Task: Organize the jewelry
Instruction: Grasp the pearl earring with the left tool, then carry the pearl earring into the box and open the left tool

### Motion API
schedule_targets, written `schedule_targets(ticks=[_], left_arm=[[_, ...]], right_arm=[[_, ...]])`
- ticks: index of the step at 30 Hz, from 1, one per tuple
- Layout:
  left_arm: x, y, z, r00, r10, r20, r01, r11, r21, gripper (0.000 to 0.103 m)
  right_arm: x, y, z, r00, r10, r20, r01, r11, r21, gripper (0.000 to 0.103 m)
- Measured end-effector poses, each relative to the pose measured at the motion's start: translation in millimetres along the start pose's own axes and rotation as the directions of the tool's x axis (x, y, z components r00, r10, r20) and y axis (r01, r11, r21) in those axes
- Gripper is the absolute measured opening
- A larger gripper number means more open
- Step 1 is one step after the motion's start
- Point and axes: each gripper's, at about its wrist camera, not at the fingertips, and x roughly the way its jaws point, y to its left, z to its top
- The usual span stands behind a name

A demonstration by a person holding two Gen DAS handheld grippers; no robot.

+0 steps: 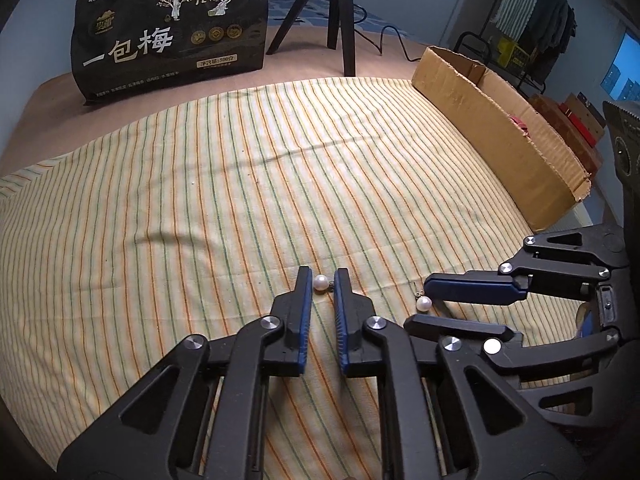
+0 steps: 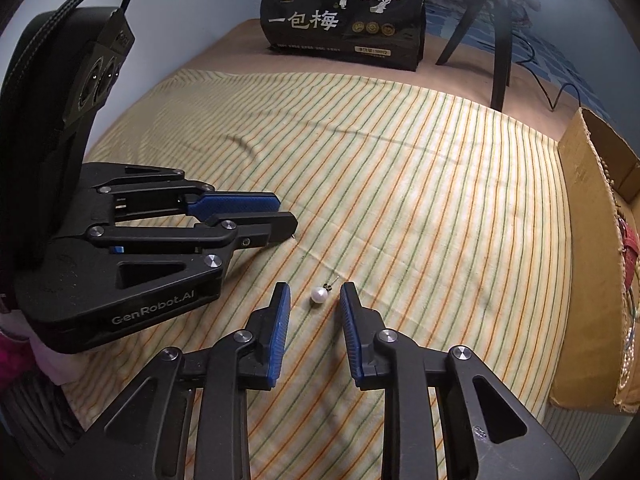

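Two pearl earrings are lying on the striped cloth (image 1: 200, 184) covering the surface, with wide open cloth stretching ahead of both tools. A cardboard box (image 1: 500, 136) is bounding the far right edge, and a black snack bag (image 1: 168, 28) and tripod (image 1: 340, 12) are standing well ahead. The left hand-held gripper (image 1: 323, 280) is sitting slightly apart, its blue pads flanking the first pearl earring (image 1: 321, 282) right at the fingertips; whether they are touching it is unclear. The right hand-held gripper (image 2: 314, 300) is spread wider, holding nothing, with the second pearl earring (image 2: 319, 295) lying between its fingertips, apart from both.
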Motion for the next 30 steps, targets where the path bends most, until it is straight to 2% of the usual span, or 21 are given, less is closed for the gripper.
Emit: schedule_targets(ticks=[7,14,21,30], left_arm=[[-0.8,2.0,-0.3,1.0,0.002,0.004,-0.002,1.0,-0.004,0.008],[-9.4,7.9,-1.8,1.0,0.013,0.018,-0.013,0.999,-0.034,0.008],[-27.8,7.2,-3.8,0.999,0.001,0.054,0.003,0.997,-0.072,0.008],[-49.5,-13.0,-8.0,0.997,-0.01,0.082,0.014,0.999,-0.053,0.008]], right_arm=[[5.7,2.3,1.7,1.0,-0.023,-0.003,0.023,1.0,-0.016,0.007],[-1.4,3.8,0.2,0.999,-0.034,0.019,0.034,0.999,-0.021,0.007],[-26.1,0.7,-7.3,0.998,-0.041,0.056,0.041,0.999,-0.009,0.007],[-65.7,-20.7,-13.6,0.991,-0.066,0.12,0.061,0.997,0.04,0.007]])
